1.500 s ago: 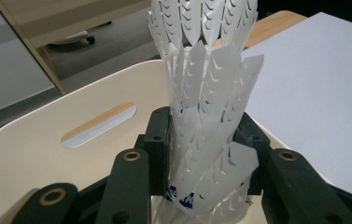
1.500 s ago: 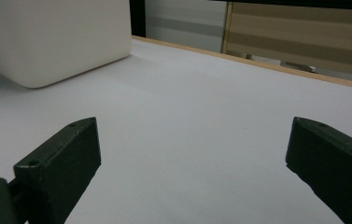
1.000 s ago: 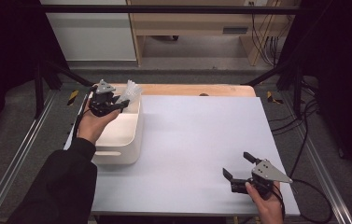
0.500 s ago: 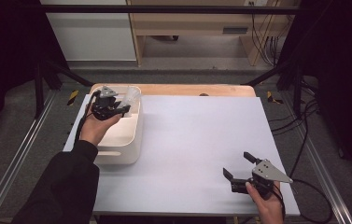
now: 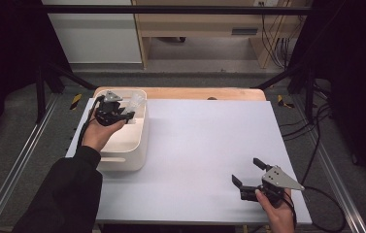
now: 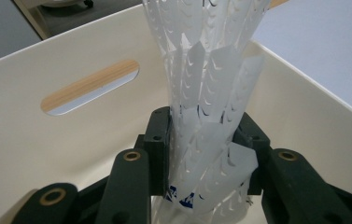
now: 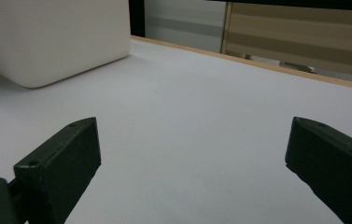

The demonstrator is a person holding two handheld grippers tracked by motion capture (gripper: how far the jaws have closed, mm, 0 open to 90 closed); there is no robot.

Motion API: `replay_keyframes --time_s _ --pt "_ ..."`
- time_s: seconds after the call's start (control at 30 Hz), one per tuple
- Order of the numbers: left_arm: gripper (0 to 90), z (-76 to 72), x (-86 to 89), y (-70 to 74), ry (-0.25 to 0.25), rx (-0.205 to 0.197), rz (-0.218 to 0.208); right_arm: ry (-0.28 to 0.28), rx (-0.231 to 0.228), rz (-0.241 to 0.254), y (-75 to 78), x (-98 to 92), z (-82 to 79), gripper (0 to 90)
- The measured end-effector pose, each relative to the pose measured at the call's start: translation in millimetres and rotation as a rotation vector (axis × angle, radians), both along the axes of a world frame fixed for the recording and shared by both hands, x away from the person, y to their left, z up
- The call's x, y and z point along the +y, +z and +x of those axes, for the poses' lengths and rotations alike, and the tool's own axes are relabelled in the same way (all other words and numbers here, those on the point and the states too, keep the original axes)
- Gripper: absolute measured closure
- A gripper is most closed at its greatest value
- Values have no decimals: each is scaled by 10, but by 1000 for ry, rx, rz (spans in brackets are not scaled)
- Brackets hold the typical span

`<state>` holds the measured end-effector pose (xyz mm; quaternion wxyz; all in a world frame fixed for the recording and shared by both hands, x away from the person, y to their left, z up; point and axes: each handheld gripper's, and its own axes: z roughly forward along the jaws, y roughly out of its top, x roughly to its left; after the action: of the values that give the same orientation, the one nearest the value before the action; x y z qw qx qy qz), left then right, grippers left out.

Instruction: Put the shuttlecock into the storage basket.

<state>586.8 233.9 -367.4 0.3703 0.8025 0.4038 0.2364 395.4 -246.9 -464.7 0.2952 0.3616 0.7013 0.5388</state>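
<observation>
At the left of the table (image 5: 205, 145), a cream bin (image 5: 132, 145) stands near the left edge, with a slot handle cut into its near wall and another in its far wall. The left hand (image 5: 95, 136) reaches over the bin from the near side and holds the left gripper (image 5: 122, 114) above its far half. The jaws are partly closed and press from both sides on a clear plastic sleeve (image 5: 134, 102), cut all over with small curved slits. In the left gripper view the sleeve (image 6: 211, 93) stands up between the two black pads (image 6: 159, 149), pinched at its lower part, where a bit of blue print shows; the rest rises past the top of the picture, flaring a little. Behind it is the bin's inner wall (image 6: 71, 140) with the slot handle, and through the slot a strip of wood and the pale table surface show. In the high view the sleeve pokes out past the jaws toward the bin's far right corner, at about rim height.

Across the bare middle of the table, well apart from the bin, the right hand (image 5: 275, 211) rests at the near right corner with the right gripper (image 5: 248, 172) low over the surface. Its jaws stand wide open with nothing between them, pointing toward the bin, whose outer corner (image 7: 57, 42) shows in the right gripper view.
</observation>
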Motion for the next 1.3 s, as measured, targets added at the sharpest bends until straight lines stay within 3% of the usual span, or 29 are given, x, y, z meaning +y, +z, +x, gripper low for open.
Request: replay_keyframes --time_s 0.53,1.17,1.3 --pt "638 34 6 -90 -40 72 56 2 0 -2 -3 2 3 35" --pt "638 37 -13 -107 -41 84 66 3 6 -2 -6 10 1 35" --pt "638 43 -27 -131 -40 91 103 3 9 -2 -8 13 1 35"
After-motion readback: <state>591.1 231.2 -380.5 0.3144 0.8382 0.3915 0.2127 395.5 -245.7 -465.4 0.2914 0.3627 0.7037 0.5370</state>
